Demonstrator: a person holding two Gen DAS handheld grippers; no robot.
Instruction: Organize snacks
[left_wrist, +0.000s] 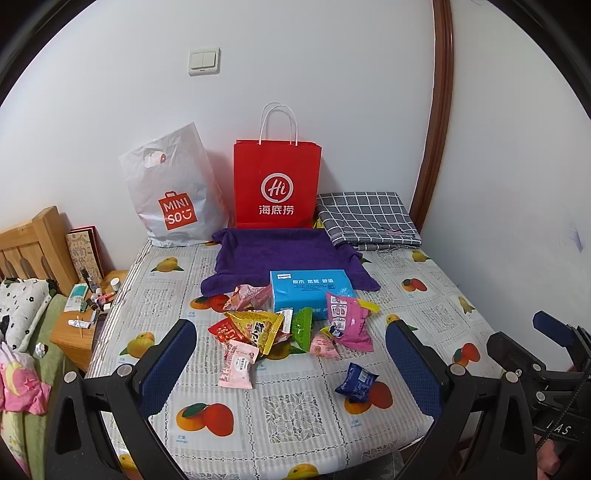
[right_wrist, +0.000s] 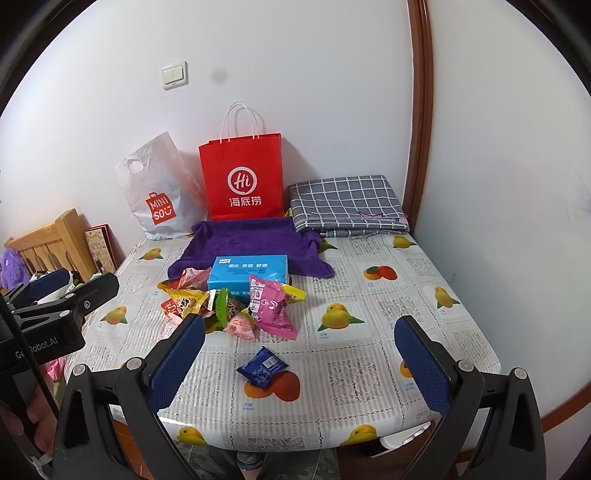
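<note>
Several snack packets lie in a pile mid-table: a yellow packet, a green packet, a large pink bag and a pale pink packet. A dark blue packet lies apart, nearer me. Behind the pile sits a blue tissue box on a purple towel. My left gripper hovers open over the near table, the pile between its fingers' lines. My right gripper is open too, above the blue packet. Neither holds anything.
A red paper bag and a white plastic bag stand against the back wall. A folded grey checked cloth lies at the back right. A wooden nightstand with small items and a bed sit left of the table.
</note>
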